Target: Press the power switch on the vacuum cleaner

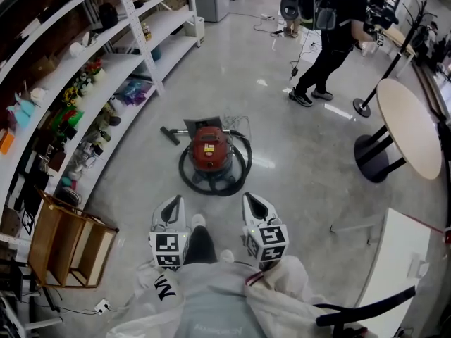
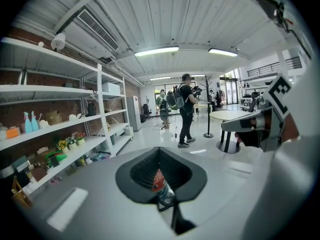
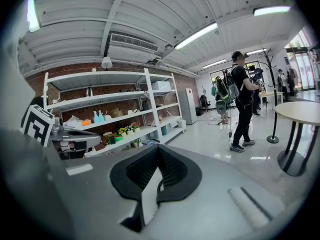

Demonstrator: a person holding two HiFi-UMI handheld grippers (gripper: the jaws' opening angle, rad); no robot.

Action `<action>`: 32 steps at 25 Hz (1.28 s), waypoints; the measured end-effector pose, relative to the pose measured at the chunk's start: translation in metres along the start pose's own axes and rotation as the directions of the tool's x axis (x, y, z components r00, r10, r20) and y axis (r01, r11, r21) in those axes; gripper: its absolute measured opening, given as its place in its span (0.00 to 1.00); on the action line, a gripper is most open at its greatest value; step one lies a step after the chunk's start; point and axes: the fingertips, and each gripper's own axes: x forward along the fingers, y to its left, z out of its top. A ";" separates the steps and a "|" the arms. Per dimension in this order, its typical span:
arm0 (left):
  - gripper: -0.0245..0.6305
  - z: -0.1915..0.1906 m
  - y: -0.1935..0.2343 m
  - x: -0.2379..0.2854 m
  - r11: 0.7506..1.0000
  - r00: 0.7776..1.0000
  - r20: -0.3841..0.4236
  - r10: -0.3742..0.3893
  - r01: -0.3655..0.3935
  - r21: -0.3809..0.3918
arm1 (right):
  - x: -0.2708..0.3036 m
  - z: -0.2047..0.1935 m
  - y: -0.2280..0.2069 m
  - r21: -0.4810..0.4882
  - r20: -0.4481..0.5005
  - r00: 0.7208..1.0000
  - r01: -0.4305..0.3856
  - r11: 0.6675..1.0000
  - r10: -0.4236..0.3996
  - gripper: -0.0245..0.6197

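Two grippers sit low in the head view, side by side and well apart from the machine. Our left gripper has its jaws drawn together at the tips, leaving only a thin wedge lower down, and nothing is held in it. Through that wedge, in the left gripper view, we see a sliver of the red vacuum cleaner. Our right gripper is closed the same way and holds nothing; its own view shows only bare floor and a curve of black hose in the slit.

The vacuum cleaner stands on the floor straight ahead of us, beyond both grippers and roughly centred between them. The hose loops around its base, and a dark floor nozzle lies just to its far left. We cannot pick out the power switch on its top.

White shelving runs along the left, with a wooden rack at its near end. A round table stands to the right, and a person in black stands far right.
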 end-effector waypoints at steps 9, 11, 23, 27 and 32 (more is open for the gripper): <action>0.04 0.003 0.001 0.021 1.000 1.000 0.011 -0.021 0.021 -0.004 | 0.011 0.001 -0.007 -0.014 -0.021 1.000 0.010 1.000 -0.010 0.04; 0.04 0.001 0.004 0.023 1.000 1.000 0.004 -0.020 0.020 -0.007 | 0.016 0.001 -0.004 -0.022 -0.034 0.999 0.003 1.000 -0.004 0.04; 0.04 -0.001 0.026 0.047 0.999 0.999 -0.011 -0.030 0.030 -0.024 | 0.046 0.007 0.000 -0.033 -0.055 0.999 0.002 0.999 -0.004 0.04; 0.04 -0.001 0.034 0.058 0.999 0.999 -0.021 -0.037 0.037 -0.029 | 0.058 0.010 0.000 -0.031 -0.059 0.998 0.006 0.999 -0.008 0.04; 0.04 0.001 0.045 0.076 0.998 0.998 -0.026 -0.057 0.056 -0.032 | 0.078 0.014 0.000 -0.032 -0.073 0.997 0.018 0.999 -0.020 0.04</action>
